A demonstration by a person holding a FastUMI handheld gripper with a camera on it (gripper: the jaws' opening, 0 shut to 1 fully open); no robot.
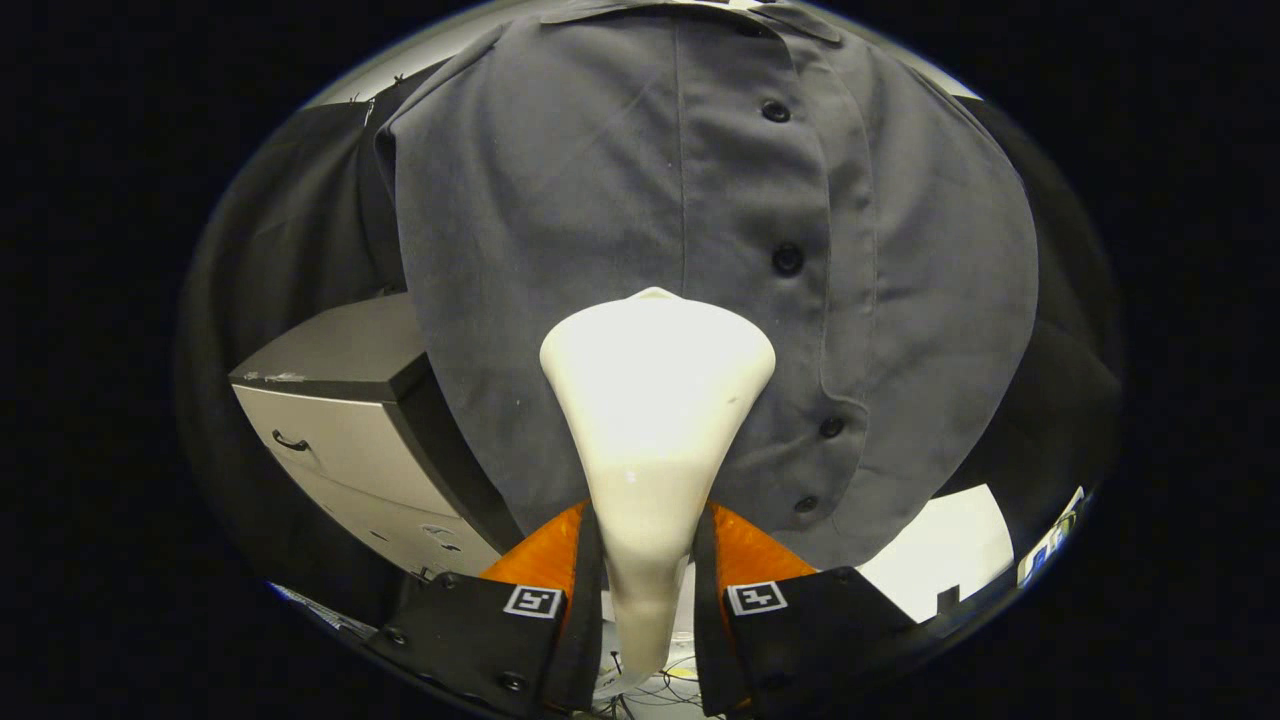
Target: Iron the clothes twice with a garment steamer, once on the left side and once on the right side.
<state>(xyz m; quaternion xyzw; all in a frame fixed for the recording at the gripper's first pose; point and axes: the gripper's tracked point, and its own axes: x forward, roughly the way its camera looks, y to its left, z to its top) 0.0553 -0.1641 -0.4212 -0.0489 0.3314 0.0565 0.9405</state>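
We see our gripper (648,545) pinching the narrow neck of the white garment steamer (655,400), both fingers pressed against it. Its wide head lies just ahead against the hanging grey button-up shirt (600,200), left of the button placket, with a grey drawer cabinet (340,420) to the left.

Grey drawer cabinet (340,420) stands beside the hanging shirt (620,200)
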